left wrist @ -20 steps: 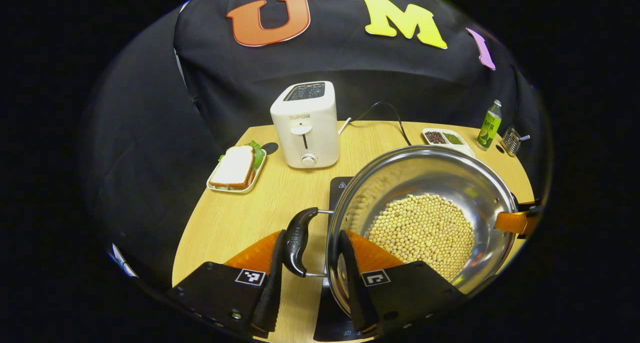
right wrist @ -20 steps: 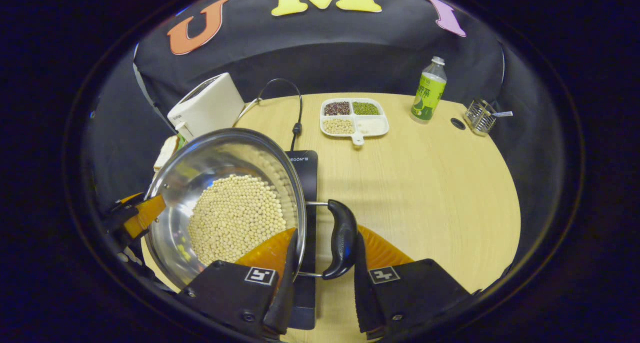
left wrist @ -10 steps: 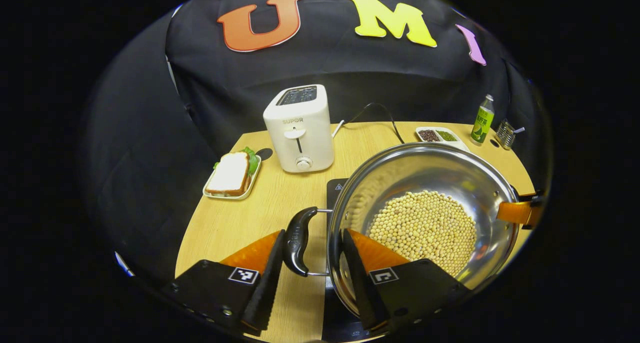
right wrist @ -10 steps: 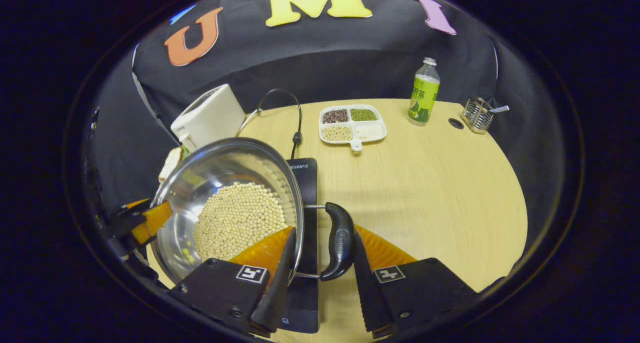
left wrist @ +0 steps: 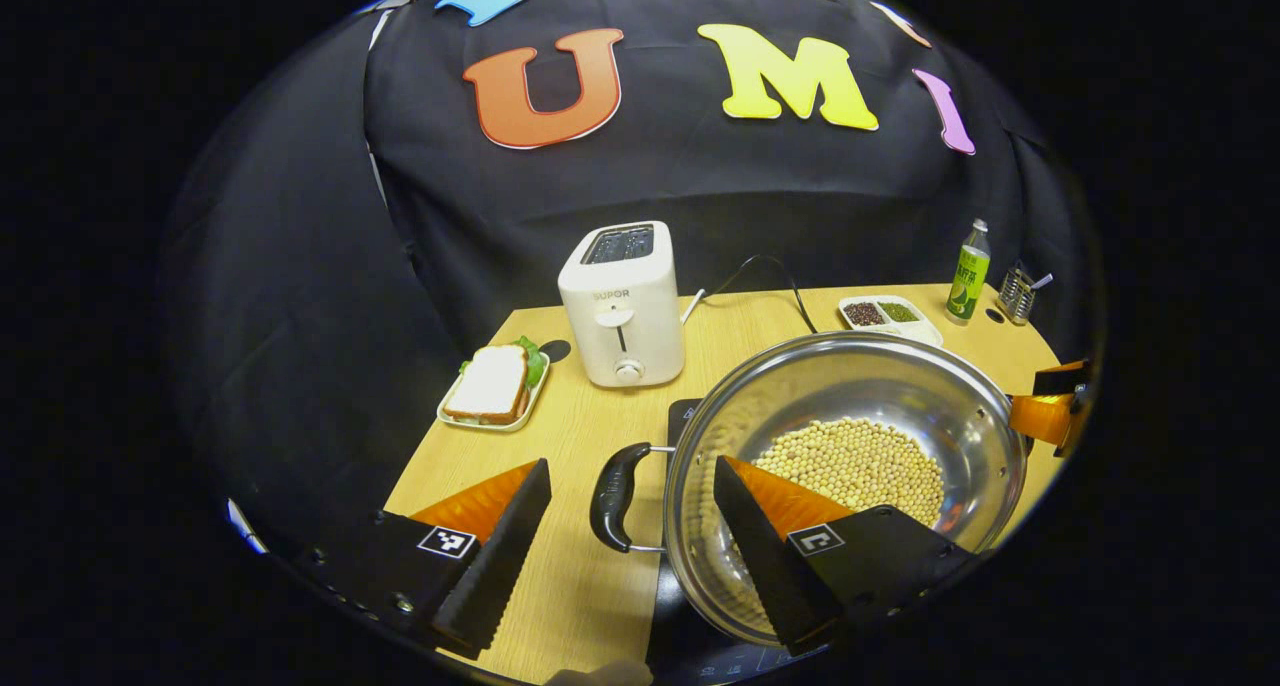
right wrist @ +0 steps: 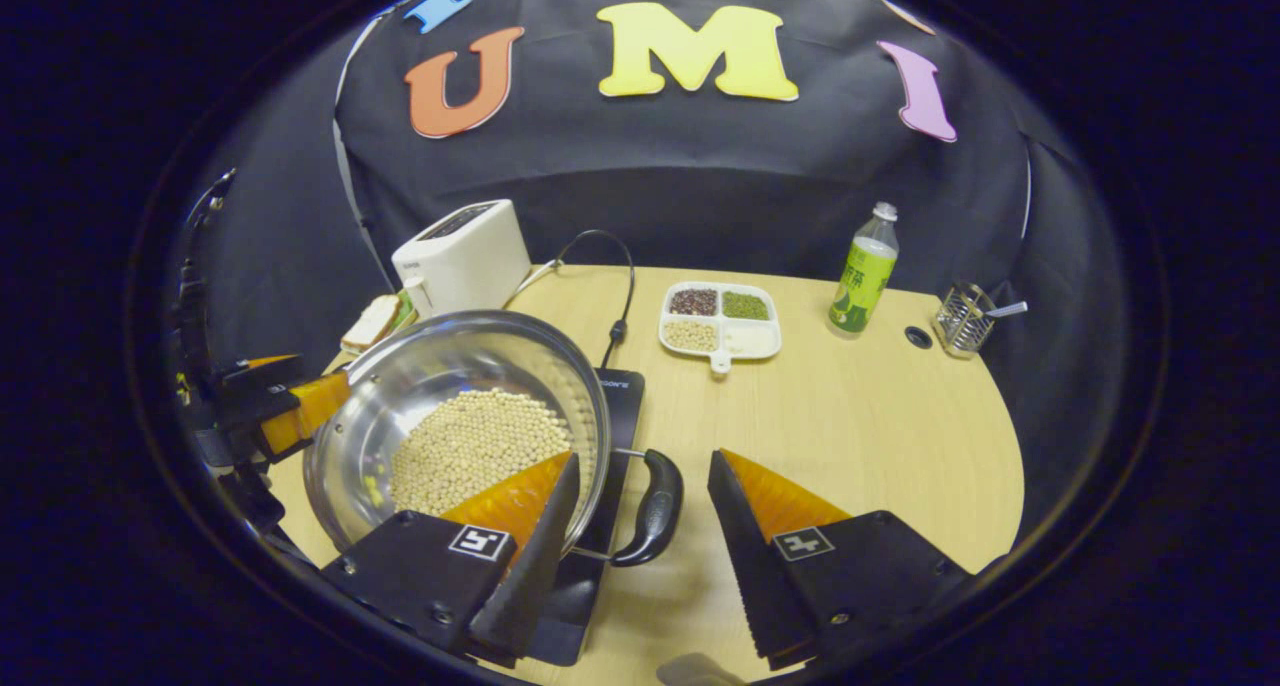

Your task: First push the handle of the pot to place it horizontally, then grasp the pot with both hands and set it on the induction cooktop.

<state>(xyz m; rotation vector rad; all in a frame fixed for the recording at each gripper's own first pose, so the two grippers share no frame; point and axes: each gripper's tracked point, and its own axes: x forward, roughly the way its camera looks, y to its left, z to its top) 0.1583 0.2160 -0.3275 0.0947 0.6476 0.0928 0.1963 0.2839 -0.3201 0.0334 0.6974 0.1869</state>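
One pot (left wrist: 850,466) of pale beans, resting on the one black induction cooktop (right wrist: 620,406) near the front of the tabletop (right wrist: 860,436); two black side handles, one (left wrist: 612,483) in the left gripper view, one (right wrist: 652,507) in the right gripper view, both lying level. Left gripper (left wrist: 625,546) spread wide open, handle loose in the gap, touching neither of its fingers; one of those fingers (left wrist: 495,556) over bare wood, the other over the pot's bowl. Right gripper (right wrist: 635,551) likewise wide open, one of its fingers (right wrist: 530,556) across the pot rim, the other out over bare wood, handle free between. Same left gripper seen again at the pot's far side in the right gripper view.

Elsewhere: one white toaster (left wrist: 622,301) at the back left; one sandwich (left wrist: 490,384) on one small tray beside it; one cord (right wrist: 605,266) running back from the cooktop; one divided dish (right wrist: 720,318) with four compartments; one green bottle (right wrist: 862,271); one wire holder (right wrist: 960,318) with what looks like a spoon in it, too small to be sure.

Open wood broad to the right of the cooktop, up to the curved front edge; narrower strip between pot and sandwich tray; cooktop's front edge close to the tabletop edge.
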